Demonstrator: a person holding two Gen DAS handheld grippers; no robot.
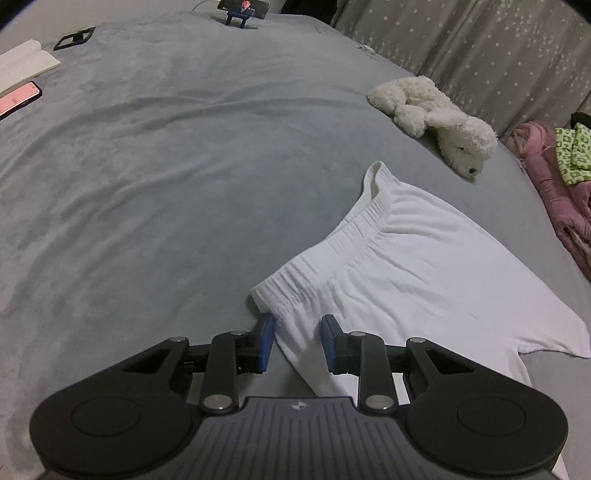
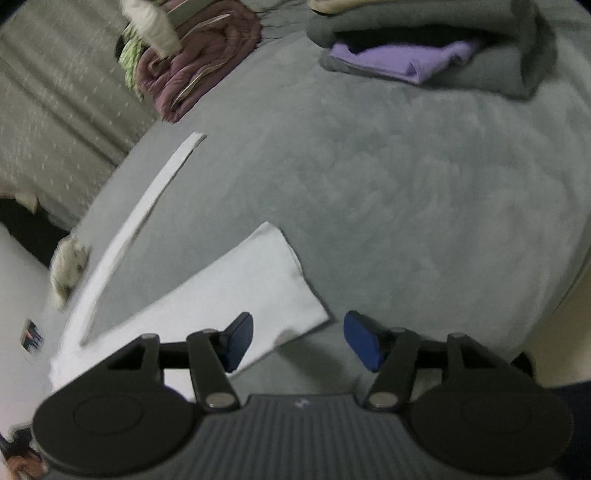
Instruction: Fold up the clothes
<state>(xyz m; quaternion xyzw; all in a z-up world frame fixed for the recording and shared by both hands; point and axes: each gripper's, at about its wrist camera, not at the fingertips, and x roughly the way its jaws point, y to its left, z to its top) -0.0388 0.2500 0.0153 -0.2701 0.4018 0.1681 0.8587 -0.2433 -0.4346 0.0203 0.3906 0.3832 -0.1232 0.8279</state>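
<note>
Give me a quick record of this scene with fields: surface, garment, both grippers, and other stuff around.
surface: grey bed cover
garment: white shorts, spread flat, waistband toward the left gripper
left gripper: open, jaws either side of the waistband corner
right gripper: open, over a leg hem
nearby: white plush toy, pink phone, purple folded cloth

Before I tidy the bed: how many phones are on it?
2: a pink phone at the bed's far left edge, and another phone propped on a stand at the far end. Others may be hidden.
</note>
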